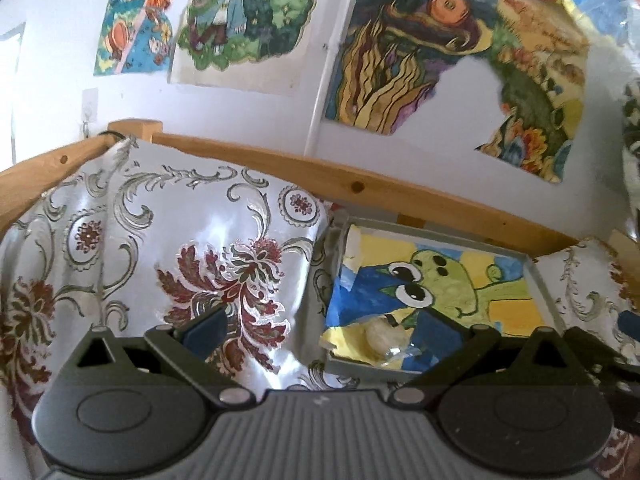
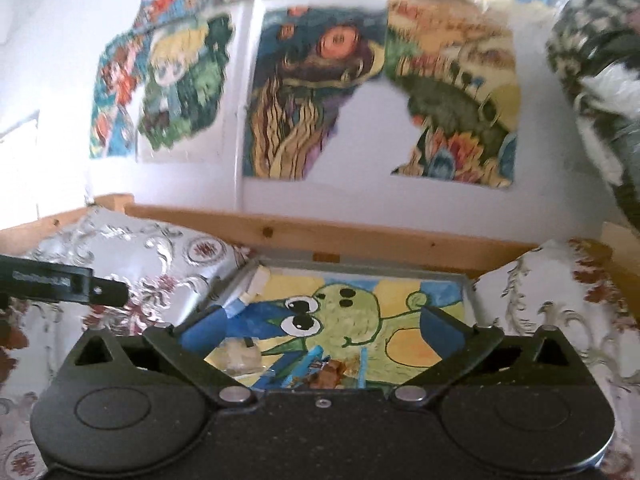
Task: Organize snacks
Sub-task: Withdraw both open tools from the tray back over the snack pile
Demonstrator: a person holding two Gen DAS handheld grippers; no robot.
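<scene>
A shallow grey tray (image 1: 541, 280) lined with a painted green frog picture sits in a gap in the floral cloth. A pale snack in clear wrap (image 1: 385, 335) lies near the tray's front left corner. My left gripper (image 1: 322, 320) is open, straddling the tray's left edge, and holds nothing. In the right wrist view the same tray (image 2: 360, 266) holds the pale snack (image 2: 240, 356) and a brown snack in a blue and clear wrapper (image 2: 325, 373). My right gripper (image 2: 324, 316) hangs open just above the tray's front, with the brown snack low between its fingers, not gripped.
A shiny floral cloth (image 1: 160, 240) covers the surface on both sides of the tray. A wooden rail (image 1: 360, 184) runs behind it, below a wall of colourful drawings (image 1: 400, 60). One black finger (image 2: 100, 290) of the left gripper shows at left. A checkered sleeve (image 2: 588, 40) is at the upper right.
</scene>
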